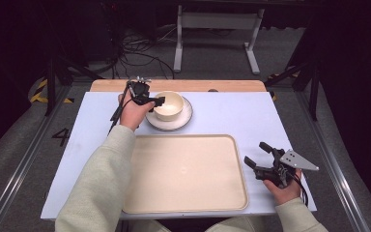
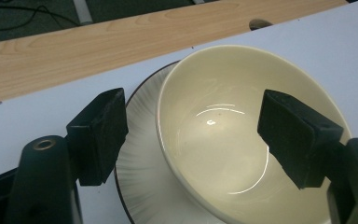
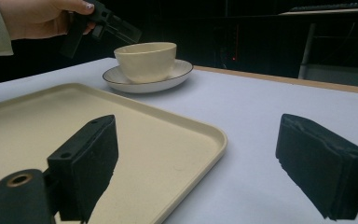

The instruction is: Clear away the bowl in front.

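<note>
A cream bowl (image 1: 168, 104) stands on a white plate (image 1: 183, 120) at the far middle of the table. My left gripper (image 1: 155, 102) hovers open just left of the bowl, its jaws on either side of the near rim. In the left gripper view the bowl (image 2: 223, 135) is empty and the plate (image 2: 142, 158) shows beneath it, with the left gripper (image 2: 193, 137) spread wide. A large beige tray (image 1: 183, 174) lies empty at the near middle. My right gripper (image 1: 257, 155) rests open to the right of the tray. The right gripper view shows the bowl (image 3: 145, 60), the plate (image 3: 177, 74) and the tray (image 3: 168, 140).
A wooden strip (image 1: 178, 85) runs along the table's far edge. Bare white tabletop (image 1: 241, 116) lies right of the plate. Beyond the table stand a white frame (image 1: 217, 29) and loose cables (image 1: 135, 53) on the floor.
</note>
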Available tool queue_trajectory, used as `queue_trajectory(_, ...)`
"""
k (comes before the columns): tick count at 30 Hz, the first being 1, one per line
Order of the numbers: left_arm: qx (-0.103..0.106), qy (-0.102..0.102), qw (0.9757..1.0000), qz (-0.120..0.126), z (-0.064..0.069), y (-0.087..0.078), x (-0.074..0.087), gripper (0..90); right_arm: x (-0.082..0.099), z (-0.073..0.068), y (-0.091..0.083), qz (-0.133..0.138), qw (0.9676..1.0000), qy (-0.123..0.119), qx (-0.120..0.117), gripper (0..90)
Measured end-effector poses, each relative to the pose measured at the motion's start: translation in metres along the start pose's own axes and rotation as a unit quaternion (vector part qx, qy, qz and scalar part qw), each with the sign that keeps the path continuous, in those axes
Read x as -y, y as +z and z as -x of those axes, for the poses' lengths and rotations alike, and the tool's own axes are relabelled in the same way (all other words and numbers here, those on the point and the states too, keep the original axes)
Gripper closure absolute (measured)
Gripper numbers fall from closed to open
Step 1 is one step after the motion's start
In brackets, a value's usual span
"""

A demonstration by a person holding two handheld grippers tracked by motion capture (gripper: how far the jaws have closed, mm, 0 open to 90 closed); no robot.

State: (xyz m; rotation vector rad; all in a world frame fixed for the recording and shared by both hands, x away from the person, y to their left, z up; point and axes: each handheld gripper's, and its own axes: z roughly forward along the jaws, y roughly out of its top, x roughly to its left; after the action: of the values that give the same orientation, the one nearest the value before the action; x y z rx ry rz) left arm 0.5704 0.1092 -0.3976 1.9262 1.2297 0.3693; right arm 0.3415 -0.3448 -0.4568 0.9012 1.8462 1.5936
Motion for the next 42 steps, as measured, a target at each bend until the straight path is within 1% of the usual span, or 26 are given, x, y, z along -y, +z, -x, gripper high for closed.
queue_trajectory(5, -0.009, -0.008, 0.9998, -0.015, -0.004, 0.009, 0.004, 28.3, 0.000, 0.000, 0.000, -0.001, 1.0000, -0.001, 0.001, 13.5)
queue_trajectory(6, -0.009, -0.008, 0.9998, -0.015, -0.004, 0.009, 0.004, 28.5, 0.000, 0.000, 0.000, -0.001, 1.0000, -0.001, 0.001, 13.6)
queue_trajectory(7, -0.016, -0.009, 0.9996, -0.023, -0.005, 0.013, 0.005, 28.6, 0.000, 0.000, 0.000, -0.001, 1.0000, -0.001, 0.001, 13.9)
queue_trajectory(8, -0.016, -0.009, 0.9996, -0.023, -0.005, 0.013, 0.005, 28.8, 0.000, 0.000, 0.000, -0.001, 1.0000, -0.001, 0.001, 13.9)
queue_trajectory(10, -0.016, -0.018, 0.9993, -0.029, -0.006, 0.016, 0.007, 29.9, 0.000, -0.001, 0.000, -0.001, 1.0000, -0.002, 0.001, 14.0)
queue_trajectory(14, -0.017, -0.018, 0.9990, -0.037, -0.007, 0.020, 0.009, 30.4, 0.000, -0.001, 0.000, -0.001, 1.0000, -0.002, 0.002, 14.0)
queue_trajectory(17, -0.024, -0.015, 0.9984, -0.050, -0.008, 0.022, 0.011, 32.5, 0.000, 0.000, 0.000, 0.000, 1.0000, -0.001, 0.000, 13.9)
queue_trajectory(18, -0.025, -0.020, 0.9980, -0.054, -0.007, 0.022, 0.011, 33.7, 0.000, 0.000, 0.000, 0.000, 1.0000, -0.002, 0.001, 13.9)
queue_trajectory(20, -0.021, -0.033, 0.9973, -0.062, -0.008, 0.024, 0.013, 38.3, 0.000, 0.000, 0.000, 0.000, 1.0000, -0.001, 0.001, 13.9)
queue_trajectory(22, -0.015, -0.039, 0.9966, -0.071, -0.010, 0.025, 0.014, 41.7, 0.000, 0.000, 0.000, 0.000, 1.0000, -0.001, 0.002, 14.0)
queue_trajectory(23, -0.011, -0.048, 0.9962, -0.071, -0.009, 0.026, 0.014, 43.2, 0.000, -0.001, 0.000, -0.001, 1.0000, -0.001, 0.002, 13.9)
queue_trajectory(26, -0.005, -0.052, 0.9960, -0.072, -0.008, 0.026, 0.014, 49.1, 0.000, 0.000, 0.000, 0.000, 1.0000, -0.001, 0.001, 13.9)
queue_trajectory(27, -0.007, -0.049, 0.9960, -0.074, -0.007, 0.026, 0.014, 51.8, 0.000, 0.000, 0.000, -0.001, 1.0000, -0.001, 0.001, 14.0)
queue_trajectory(29, -0.009, -0.050, 0.9958, -0.075, -0.004, 0.026, 0.013, 56.7, 0.000, 0.000, 0.000, 0.000, 1.0000, 0.000, 0.001, 14.0)
queue_trajectory(31, -0.009, -0.058, 0.9953, -0.077, -0.003, 0.026, 0.013, 61.8, 0.000, 0.000, 0.000, 0.000, 1.0000, -0.001, 0.001, 14.0)
queue_trajectory(33, -0.014, -0.057, 0.9952, -0.078, -0.001, 0.028, 0.013, 64.0, 0.000, 0.000, 0.000, 0.000, 1.0000, -0.001, 0.000, 14.1)
queue_trajectory(35, -0.016, -0.059, 0.9951, -0.078, 0.000, 0.029, 0.013, 64.2, 0.000, 0.000, 0.000, 0.000, 1.0000, -0.001, 0.000, 14.1)
queue_trajectory(41, -0.031, -0.078, 0.9937, -0.075, 0.000, 0.029, 0.011, 72.0, 0.000, 0.000, 0.000, 0.000, 1.0000, 0.000, 0.001, 14.2)
queue_trajectory(42, -0.034, -0.078, 0.9935, -0.076, 0.000, 0.029, 0.010, 73.0, 0.000, 0.000, 0.000, 0.000, 1.0000, 0.000, 0.001, 14.3)
